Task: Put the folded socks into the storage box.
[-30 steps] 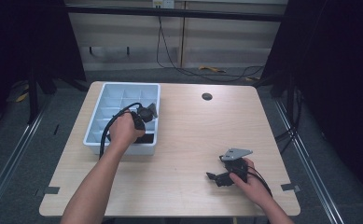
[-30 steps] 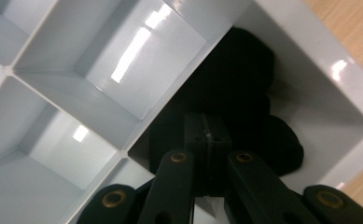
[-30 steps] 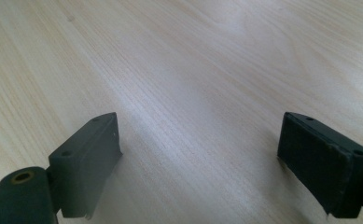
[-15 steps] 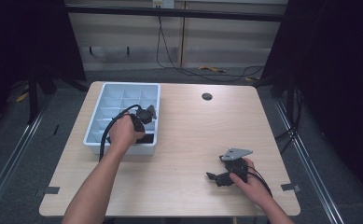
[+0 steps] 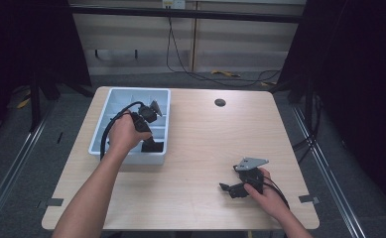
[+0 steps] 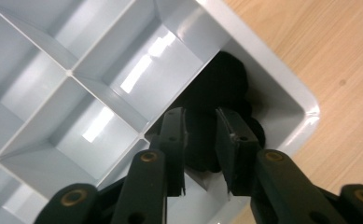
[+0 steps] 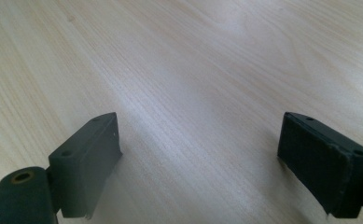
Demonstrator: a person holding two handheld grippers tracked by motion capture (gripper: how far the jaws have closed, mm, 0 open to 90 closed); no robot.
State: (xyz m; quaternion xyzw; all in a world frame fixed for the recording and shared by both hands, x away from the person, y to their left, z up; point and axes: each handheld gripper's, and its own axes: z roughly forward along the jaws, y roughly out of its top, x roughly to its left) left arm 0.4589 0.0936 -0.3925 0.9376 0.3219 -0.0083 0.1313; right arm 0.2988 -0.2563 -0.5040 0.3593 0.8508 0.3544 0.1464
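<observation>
A light blue-grey tray (image 5: 112,104) split into several compartments stands at the table's far left. A black soft-looking object (image 6: 221,79) lies in its near right corner compartment (image 5: 153,147). My left gripper (image 5: 148,135) reaches down into that compartment. In the left gripper view its jaws (image 6: 200,116) stand a narrow gap apart with the black object pressed between them. My right gripper (image 5: 230,188) rests low at the table's near right, pointing left. Its jaws (image 7: 200,135) are wide open over bare wood with nothing between them.
A dark round grommet (image 5: 220,102) sits in the wooden tabletop (image 5: 205,144) near the far edge. The tray's other compartments (image 6: 53,70) look bare. Cables lie on the floor behind the table, and dark frames flank it on both sides.
</observation>
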